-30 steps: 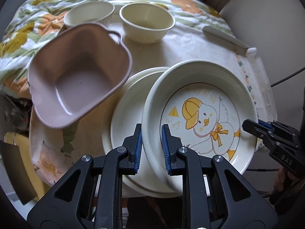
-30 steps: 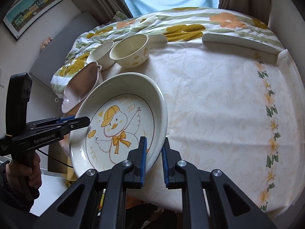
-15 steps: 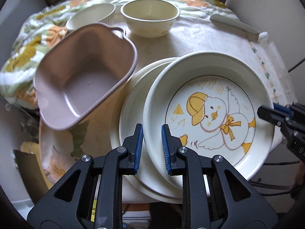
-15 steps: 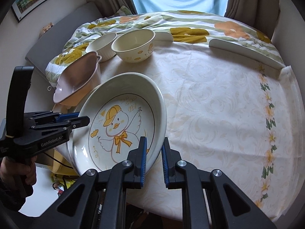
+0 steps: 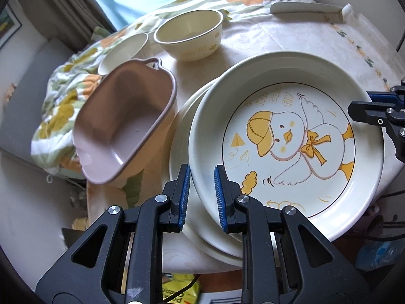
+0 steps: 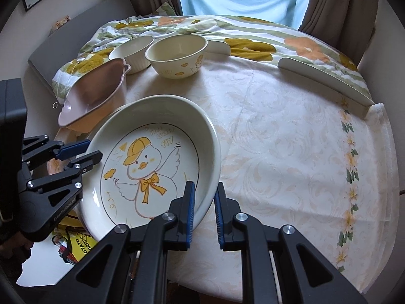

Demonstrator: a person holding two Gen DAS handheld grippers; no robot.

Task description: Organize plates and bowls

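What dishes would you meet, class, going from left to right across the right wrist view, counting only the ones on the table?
Pink handled dish → white ribbed bowl → duck plate → cream bowl.

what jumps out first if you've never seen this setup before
The duck plate, a deep dish printed with a capped duckling in a yellow bow, fills the near table edge, its rim between the fingers of both the left gripper and the right gripper. Left of it a pink handled dish tilts; behind stand two cream bowls.
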